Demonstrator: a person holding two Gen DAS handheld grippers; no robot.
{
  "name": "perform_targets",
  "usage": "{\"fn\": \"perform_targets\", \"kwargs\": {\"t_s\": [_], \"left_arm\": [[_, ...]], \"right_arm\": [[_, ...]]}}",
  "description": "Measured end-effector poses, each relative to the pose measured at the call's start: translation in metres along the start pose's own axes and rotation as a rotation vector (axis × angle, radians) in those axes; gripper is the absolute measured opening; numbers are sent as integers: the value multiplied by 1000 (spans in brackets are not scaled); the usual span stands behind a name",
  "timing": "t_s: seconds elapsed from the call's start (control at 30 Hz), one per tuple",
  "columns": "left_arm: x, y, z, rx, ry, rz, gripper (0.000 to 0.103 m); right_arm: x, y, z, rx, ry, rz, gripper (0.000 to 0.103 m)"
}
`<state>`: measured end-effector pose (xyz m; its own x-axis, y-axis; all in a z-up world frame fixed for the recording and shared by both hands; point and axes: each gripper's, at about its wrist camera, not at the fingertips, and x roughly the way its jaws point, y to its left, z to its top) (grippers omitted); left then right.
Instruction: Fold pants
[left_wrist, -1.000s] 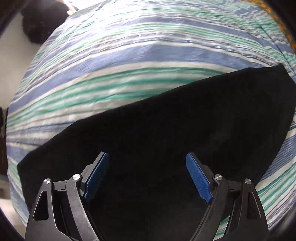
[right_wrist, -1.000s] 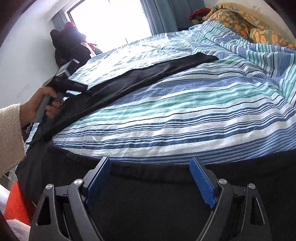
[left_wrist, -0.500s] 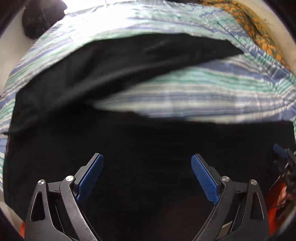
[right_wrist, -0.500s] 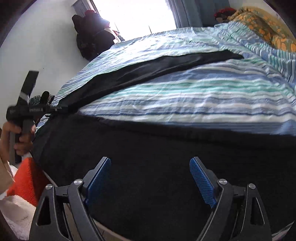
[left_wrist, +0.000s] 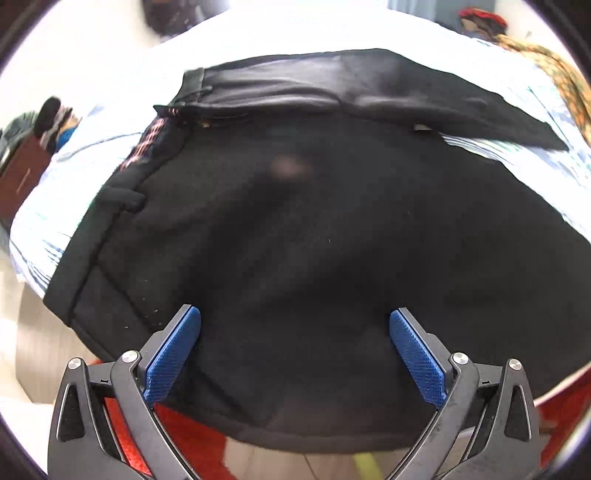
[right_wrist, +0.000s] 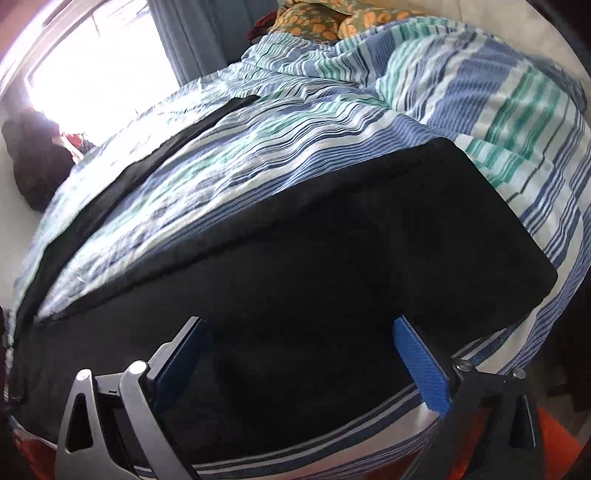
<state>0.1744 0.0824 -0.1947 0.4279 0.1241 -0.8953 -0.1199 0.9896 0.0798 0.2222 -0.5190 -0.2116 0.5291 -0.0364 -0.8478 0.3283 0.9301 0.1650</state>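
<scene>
Black pants (left_wrist: 314, 229) spread flat on the bed (right_wrist: 332, 122) with its striped blue-and-green cover, waistband (left_wrist: 110, 206) near the bed's edge, both legs running away across the stripes. Left hand-held gripper (left_wrist: 294, 332) hovering over the seat of the pants, jaws opening, grasping nothing. Right hand-held gripper (right_wrist: 295, 339) above one leg, jaws likewise opening, blue pads clear of the cloth.

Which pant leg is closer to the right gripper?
The near leg, lying wide and black just beyond the right gripper; the far leg is a thin strip across the striped bedspread.
</scene>
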Motion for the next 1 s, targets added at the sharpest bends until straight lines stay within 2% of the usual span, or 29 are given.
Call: {"fn": "perform_targets", "kwargs": {"t_s": [0.1, 0.2, 0.23, 0.3, 0.43, 0.5, 0.53, 0.6, 0.63, 0.73, 0.9, 1.0], "left_arm": [[-9, 11, -7, -26, -14, 28, 101], [-19, 4, 15, -44, -45, -55, 101], [-25, 5, 24, -38, -74, -57, 101], [-31, 9, 51, -40, -124, -48, 101], [-25, 29, 120, -129, -199, -14, 101], [-2, 42, 150, -162, -170, 16, 101], [18, 47, 155, -173, -121, 43, 101], [57, 54, 157, -177, 8, 101, 102], [66, 56, 152, -183, 27, 83, 102], [46, 54, 144, -199, -53, 67, 101], [16, 16, 171, -115, -171, -21, 101], [29, -11, 190, -55, -175, -44, 101]], "right_arm": [[2, 2, -4, 9, -32, -25, 103], [2, 3, -6, 8, -49, -31, 103], [1, 4, -7, 3, -53, -37, 103], [2, 5, -8, -2, -59, -48, 103], [3, 7, -8, -4, -70, -66, 103], [3, 8, -9, -3, -74, -70, 103], [3, 7, -9, -3, -75, -71, 103], [5, 8, -8, -3, -77, -72, 103], [5, 7, -8, -3, -78, -72, 103], [5, 7, -8, -2, -79, -74, 103], [6, 8, -8, -4, -80, -81, 103], [8, 8, -6, -3, -80, -83, 103]]}}
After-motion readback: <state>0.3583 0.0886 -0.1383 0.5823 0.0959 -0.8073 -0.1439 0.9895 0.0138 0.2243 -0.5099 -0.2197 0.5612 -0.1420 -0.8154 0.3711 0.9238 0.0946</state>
